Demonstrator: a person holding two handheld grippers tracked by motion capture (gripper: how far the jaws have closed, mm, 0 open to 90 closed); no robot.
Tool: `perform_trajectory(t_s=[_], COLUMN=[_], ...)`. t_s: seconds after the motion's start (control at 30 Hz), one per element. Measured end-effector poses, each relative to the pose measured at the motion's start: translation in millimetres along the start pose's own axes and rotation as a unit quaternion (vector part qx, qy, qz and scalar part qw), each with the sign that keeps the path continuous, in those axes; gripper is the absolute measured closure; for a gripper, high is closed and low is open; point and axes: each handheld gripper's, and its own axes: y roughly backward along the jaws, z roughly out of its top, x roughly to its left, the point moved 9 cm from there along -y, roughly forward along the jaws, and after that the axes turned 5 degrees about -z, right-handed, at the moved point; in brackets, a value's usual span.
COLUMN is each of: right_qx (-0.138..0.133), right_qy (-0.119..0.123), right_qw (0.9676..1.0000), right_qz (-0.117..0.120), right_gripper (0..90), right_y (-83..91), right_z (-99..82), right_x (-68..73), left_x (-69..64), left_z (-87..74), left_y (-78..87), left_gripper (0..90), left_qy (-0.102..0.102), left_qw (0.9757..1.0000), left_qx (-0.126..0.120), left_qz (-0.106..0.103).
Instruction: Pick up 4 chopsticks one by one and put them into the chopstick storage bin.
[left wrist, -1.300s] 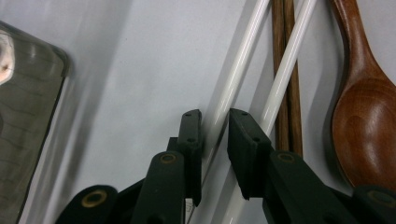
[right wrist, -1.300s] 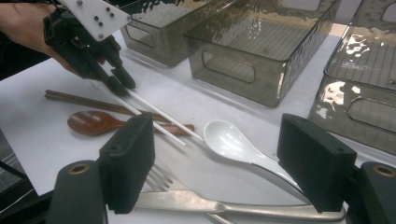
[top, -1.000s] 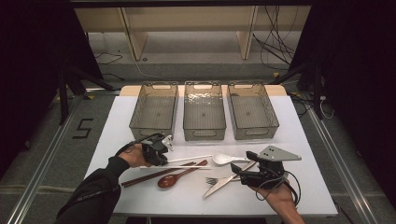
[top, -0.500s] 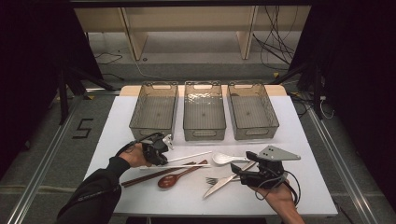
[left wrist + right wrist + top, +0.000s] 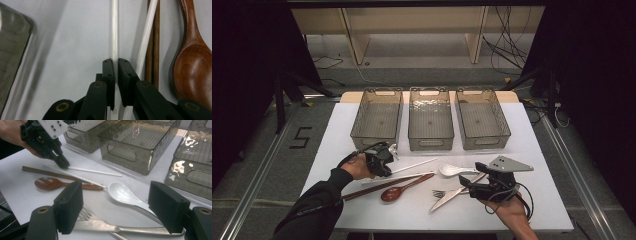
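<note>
Bright white surface, dark room all around

Light falls from above on the white surface [image 5: 362,125], while the sides of the high view are nearly black. In the right gripper view, shiny spots of glare sit on the clear bins [image 5: 140,142] and the white spoon [image 5: 122,192], and the near black claw looks soft and blurry. In the left gripper view, a grey shadow runs beside the white chopstick [image 5: 114,30].

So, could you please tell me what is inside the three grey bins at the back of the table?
All three bins look empty: their ribbed floors show through in the high view. The near walls cover a thin strip of each floor, so that strip cannot be checked.
</note>
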Motion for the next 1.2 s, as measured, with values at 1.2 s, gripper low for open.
perform_trajectory(t_s=[1.2], right_qx=[-0.001], right_qy=[-0.003], right_qw=[1.0000], right_qz=[0.000], right_gripper=[29.2], right_y=[0.4], right_z=[0.8], right_x=[-1.1], left_x=[-11.3], left_z=[7.9], left_y=[39.2], left_gripper=[84.1], left_qy=[0.000], left_qw=[0.9983], left_qx=[-0.057], left_qz=[0.007])
